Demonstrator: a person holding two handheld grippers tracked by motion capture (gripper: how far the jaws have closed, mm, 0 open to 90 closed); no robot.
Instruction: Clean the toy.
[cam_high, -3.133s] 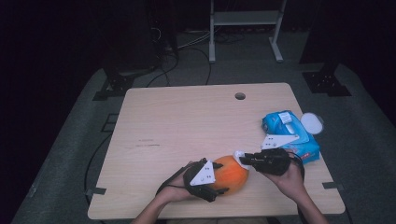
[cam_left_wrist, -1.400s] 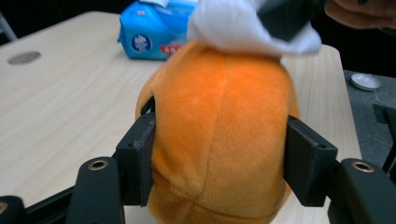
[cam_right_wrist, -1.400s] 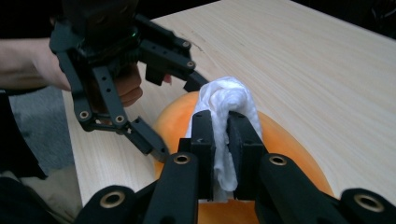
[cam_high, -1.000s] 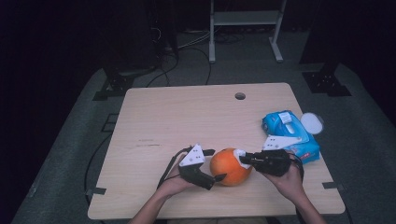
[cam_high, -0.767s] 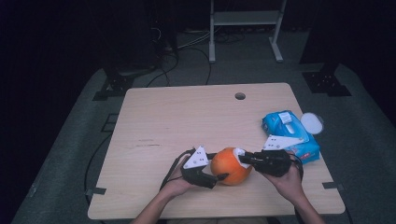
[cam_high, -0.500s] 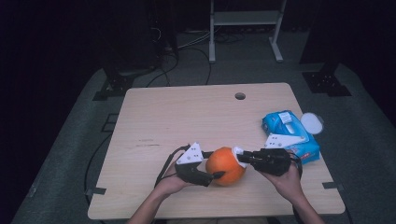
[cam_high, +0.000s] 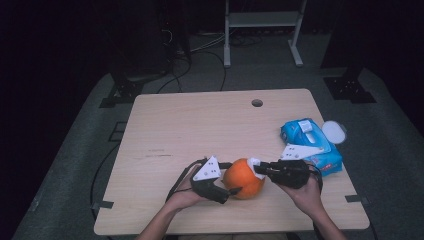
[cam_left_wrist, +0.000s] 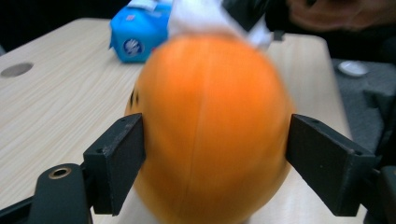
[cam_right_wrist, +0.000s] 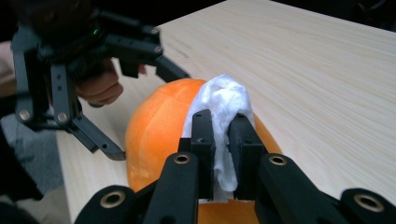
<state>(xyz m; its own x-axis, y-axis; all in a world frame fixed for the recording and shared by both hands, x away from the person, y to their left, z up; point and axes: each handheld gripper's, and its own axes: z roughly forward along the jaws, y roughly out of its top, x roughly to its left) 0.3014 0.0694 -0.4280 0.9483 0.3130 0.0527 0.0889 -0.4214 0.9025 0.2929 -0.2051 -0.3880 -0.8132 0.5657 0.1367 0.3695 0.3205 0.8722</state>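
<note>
An orange ball-like thing (cam_high: 244, 177) with shallow grooves rests near the table's front edge. My left gripper (cam_high: 232, 177) reaches it from the left. Its jaws have just been opening and stand either side of the orange thing (cam_left_wrist: 210, 130), close to its flanks, without a clear squeeze. From the right, my right gripper (cam_high: 257, 167) is shut on a crumpled white wipe (cam_right_wrist: 219, 98) and holds it against the orange thing's (cam_right_wrist: 154, 126) top. The left gripper (cam_right_wrist: 149, 114) also shows in the right gripper view, its fingertips just off the orange surface.
A blue pack of wipes (cam_high: 310, 145) lies at the table's right edge beside a white round lid (cam_high: 334, 132). The wooden table (cam_high: 200, 125) has a cable hole (cam_high: 257, 103) at the back. Dark stands and cables sit on the floor behind.
The left gripper has drawn back from over the orange thing to its left side. The orange thing has shifted slightly. The right gripper has stayed on its right with the wipe.
</note>
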